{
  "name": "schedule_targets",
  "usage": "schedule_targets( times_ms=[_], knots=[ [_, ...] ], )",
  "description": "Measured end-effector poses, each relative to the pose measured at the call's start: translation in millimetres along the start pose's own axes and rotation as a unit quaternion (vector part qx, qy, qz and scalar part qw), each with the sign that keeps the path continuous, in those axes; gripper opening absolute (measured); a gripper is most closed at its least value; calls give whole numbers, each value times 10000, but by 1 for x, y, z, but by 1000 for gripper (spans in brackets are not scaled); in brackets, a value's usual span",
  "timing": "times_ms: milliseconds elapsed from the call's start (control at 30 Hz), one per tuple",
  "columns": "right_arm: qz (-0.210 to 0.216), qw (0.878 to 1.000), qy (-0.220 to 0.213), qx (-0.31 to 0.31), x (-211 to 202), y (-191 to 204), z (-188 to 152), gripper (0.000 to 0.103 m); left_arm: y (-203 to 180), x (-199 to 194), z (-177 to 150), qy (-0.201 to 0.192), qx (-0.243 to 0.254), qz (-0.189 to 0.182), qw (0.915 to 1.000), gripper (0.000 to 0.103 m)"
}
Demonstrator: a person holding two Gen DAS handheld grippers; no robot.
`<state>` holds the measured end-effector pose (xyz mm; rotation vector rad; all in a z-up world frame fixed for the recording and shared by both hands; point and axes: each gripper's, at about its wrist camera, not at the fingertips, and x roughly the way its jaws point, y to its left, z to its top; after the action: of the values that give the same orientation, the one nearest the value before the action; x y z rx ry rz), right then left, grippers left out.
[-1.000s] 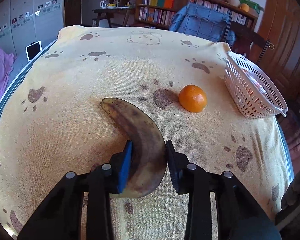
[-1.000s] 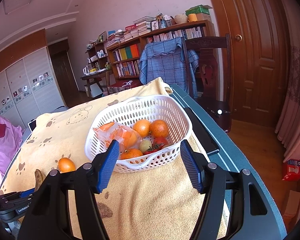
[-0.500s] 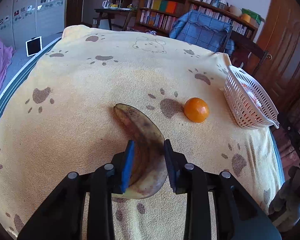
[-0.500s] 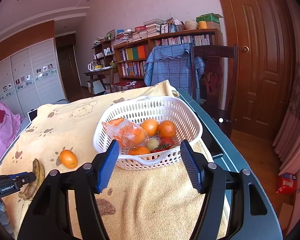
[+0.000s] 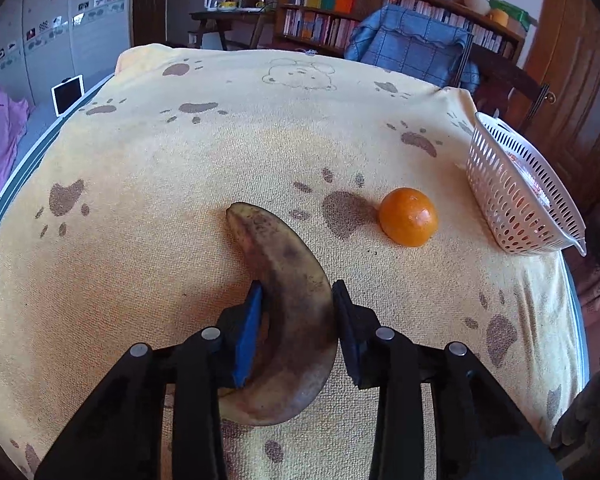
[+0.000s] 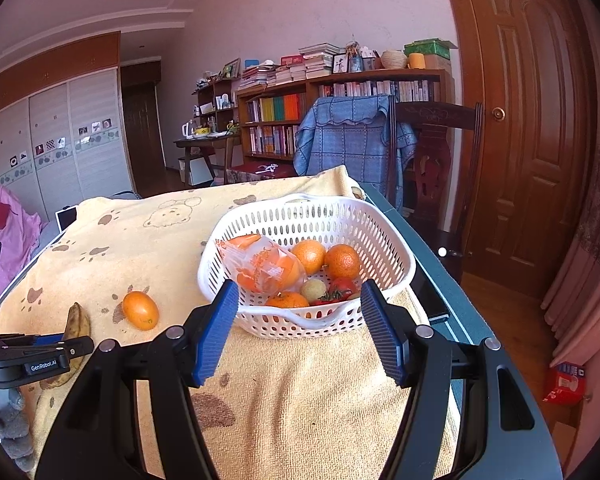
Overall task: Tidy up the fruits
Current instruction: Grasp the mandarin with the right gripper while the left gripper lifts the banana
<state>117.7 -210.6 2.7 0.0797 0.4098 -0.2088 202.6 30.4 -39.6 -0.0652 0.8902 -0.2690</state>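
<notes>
The left gripper (image 5: pixel 296 300) is closing its jaws on a brown-spotted banana (image 5: pixel 288 292), which is lying on the yellow towel (image 5: pixel 180 184) with paw prints. The blue pads are sitting against both sides of the banana, near its thick lower curve, and its tip is pointing away from the gripper. An orange (image 5: pixel 408 217) is resting on the towel to the right of the banana, apart from it. Further right, a white basket (image 5: pixel 516 196) is standing at the edge of the towel.

The right gripper (image 6: pixel 296 320) is hanging in front of the basket with its jaws apart, and nothing is between them. The basket is holding several oranges (image 6: pixel 342 261), a tomato (image 6: pixel 342 286) and a clear bag (image 6: pixel 264 266) with orange fruit inside.
</notes>
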Motion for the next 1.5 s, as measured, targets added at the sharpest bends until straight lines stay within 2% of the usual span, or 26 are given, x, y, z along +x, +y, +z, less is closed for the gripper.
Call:
schedule_targets(
  times_ms=[167,367,467,567,667,867,1100,1267,1433,1500],
  knots=[
    [-130,9974,-279,-646,-8,24,-5,65,11,-20,1,-367,-284,-371,9982,33],
    [122,9899,-221,-1396,-10,60,-12,65,19,-50,3,-931,-404,-528,9934,32],
    [660,9857,189,-1536,-4,77,-11,65,23,-56,1,-1032,-455,-537,9922,32],
    [1264,9803,867,-1243,14,88,-8,65,27,-58,0,-1079,-532,-515,9914,32],
    [1585,9731,1317,-1032,33,98,-2,65,30,-61,-1,-1148,-571,-404,9909,32],
    [1692,9659,1656,-1049,65,127,3,65,36,-65,-2,-1173,-705,-496,9893,32],
    [1560,9638,1854,-1115,99,145,2,64,39,-68,-3,-1177,-800,-568,9882,32],
    [1242,9628,2085,-1188,122,150,-4,52,39,-69,-4,-1175,-785,-555,9884,32],
    [1302,9613,2122,-1184,127,150,-6,41,38,-69,-4,-1173,-788,-565,9884,32],
    [1291,9615,2101,-1211,127,151,-7,41,38,-69,-4,-1172,-781,-569,9884,32]
  ],
)
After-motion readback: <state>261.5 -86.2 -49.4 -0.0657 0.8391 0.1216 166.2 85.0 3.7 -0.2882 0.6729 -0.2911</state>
